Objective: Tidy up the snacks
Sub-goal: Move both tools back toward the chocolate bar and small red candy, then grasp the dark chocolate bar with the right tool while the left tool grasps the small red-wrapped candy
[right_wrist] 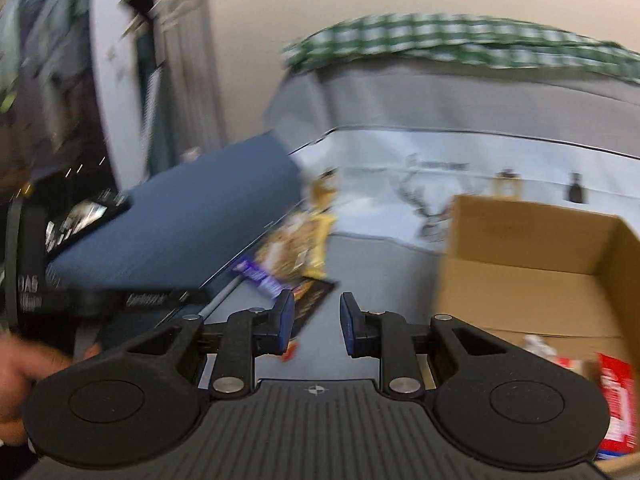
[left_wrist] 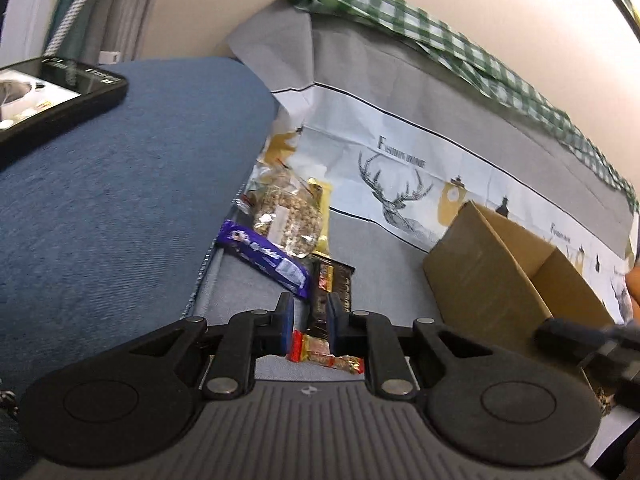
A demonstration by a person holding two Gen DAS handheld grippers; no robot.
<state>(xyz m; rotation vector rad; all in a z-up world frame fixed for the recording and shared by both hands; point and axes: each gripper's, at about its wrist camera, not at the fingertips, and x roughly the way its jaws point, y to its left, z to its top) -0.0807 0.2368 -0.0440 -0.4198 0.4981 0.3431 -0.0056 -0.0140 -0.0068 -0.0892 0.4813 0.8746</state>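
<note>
**Left tongs around a small red-and-gold snack, right tongs spread beside the box**

The left tongs (left_wrist: pixel 310 322) sit low over the grey cloth (left_wrist: pixel 380 248), their blue pads narrowed around a small red-and-gold snack (left_wrist: pixel 326 356); the wrapper lies between the pads, but whether they press on it cannot be told. Just beyond, a black-and-gold bar (left_wrist: pixel 334 292) points away from the tongs. To its left lies a purple bar (left_wrist: pixel 264 258), at an angle, and farther off a clear bag of nuts (left_wrist: pixel 286 216) leans against a yellow pack (left_wrist: pixel 322 208). These snacks cluster along the edge of a blue cushion (left_wrist: pixel 120 200) on the left, which carries a phone (left_wrist: pixel 52 92) at its far end.

A cardboard box (left_wrist: pixel 492 280) stands open on the right, well apart from the snack pile. In the right wrist view its near corner holds a red packet (right_wrist: pixel 616 400) and some blurred wrappers beside it.

The right tongs (right_wrist: pixel 316 320) are spread wide with nothing between them, hovering over the cloth between the snacks and the box. That view is blurred. The cloth runs up behind, printed with a stag (left_wrist: pixel 396 196), and a green checked fabric (left_wrist: pixel 440 36) lies along its top edge.
</note>
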